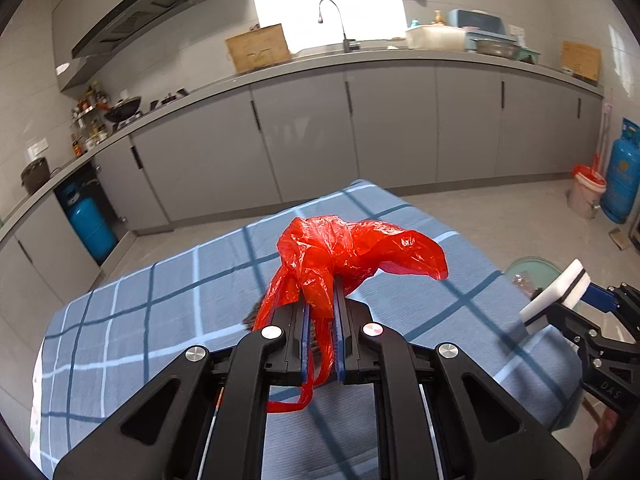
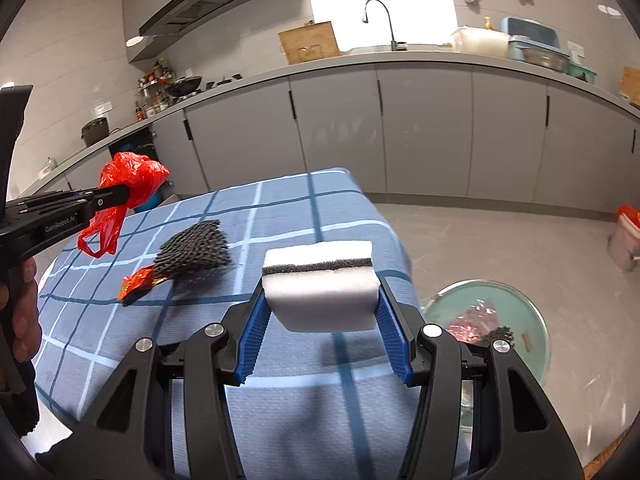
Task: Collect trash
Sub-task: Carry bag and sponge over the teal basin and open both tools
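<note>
My left gripper [image 1: 320,312] is shut on a crumpled red plastic bag [image 1: 344,256] and holds it above the blue checked tablecloth [image 1: 160,320]; the bag also shows in the right wrist view [image 2: 132,180]. My right gripper [image 2: 320,304] is shut on a white sponge with a black middle layer [image 2: 320,280], held over the table's right edge; the sponge also shows in the left wrist view [image 1: 556,296]. A black foam net [image 2: 192,250] and a small red wrapper [image 2: 138,282] lie on the cloth. A green round bin [image 2: 520,320] with trash inside stands on the floor at the right.
Grey kitchen cabinets [image 1: 360,132] and a counter with a sink tap [image 1: 332,20] run along the back. A blue gas cylinder [image 1: 622,176] and a pink bucket with a red liner [image 1: 586,192] stand at the far right. Another blue cylinder [image 1: 90,228] sits under the left counter.
</note>
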Available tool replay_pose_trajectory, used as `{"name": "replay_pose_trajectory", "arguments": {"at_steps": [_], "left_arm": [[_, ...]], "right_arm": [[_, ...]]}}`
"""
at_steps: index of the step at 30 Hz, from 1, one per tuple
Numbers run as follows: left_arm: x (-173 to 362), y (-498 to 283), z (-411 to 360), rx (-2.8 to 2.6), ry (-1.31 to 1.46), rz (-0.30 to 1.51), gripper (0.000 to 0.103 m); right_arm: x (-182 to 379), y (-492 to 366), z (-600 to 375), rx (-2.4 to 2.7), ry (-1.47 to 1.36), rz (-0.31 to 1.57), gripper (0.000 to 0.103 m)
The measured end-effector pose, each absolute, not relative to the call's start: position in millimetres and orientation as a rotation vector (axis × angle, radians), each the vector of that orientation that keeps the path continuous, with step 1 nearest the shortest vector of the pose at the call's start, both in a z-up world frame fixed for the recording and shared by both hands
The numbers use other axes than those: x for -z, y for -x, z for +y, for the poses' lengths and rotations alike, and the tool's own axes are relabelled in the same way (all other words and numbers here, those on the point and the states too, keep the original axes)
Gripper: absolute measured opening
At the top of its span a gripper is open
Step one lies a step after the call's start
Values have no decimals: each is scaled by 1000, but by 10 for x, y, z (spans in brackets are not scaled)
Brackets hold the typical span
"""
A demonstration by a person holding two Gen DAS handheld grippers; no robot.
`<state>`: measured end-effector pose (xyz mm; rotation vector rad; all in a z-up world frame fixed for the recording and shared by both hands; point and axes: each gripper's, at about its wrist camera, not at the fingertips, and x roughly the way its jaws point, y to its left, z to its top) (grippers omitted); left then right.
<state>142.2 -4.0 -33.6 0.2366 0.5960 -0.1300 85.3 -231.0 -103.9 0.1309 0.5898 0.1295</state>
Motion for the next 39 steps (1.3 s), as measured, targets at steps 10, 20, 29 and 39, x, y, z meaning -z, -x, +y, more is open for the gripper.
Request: {"name": "replay_pose_trajectory", "arguments": {"at_steps": [10, 20, 29, 39], "left_arm": [[379, -1375, -694, 279, -286, 582, 11], [540, -1427, -1273, 399, -320, 600, 10], [726, -1438, -1788, 518, -339, 628, 11], [1010, -1525, -2266, 615, -360, 676, 11]], "right_arm": [[1102, -779, -2848, -10, -158, 591, 52], [1231, -756, -3324, 85, -182, 610, 53], [1403, -784, -3715, 156, -220, 644, 53], [1647, -882, -4011, 215, -238, 684, 53]]}}
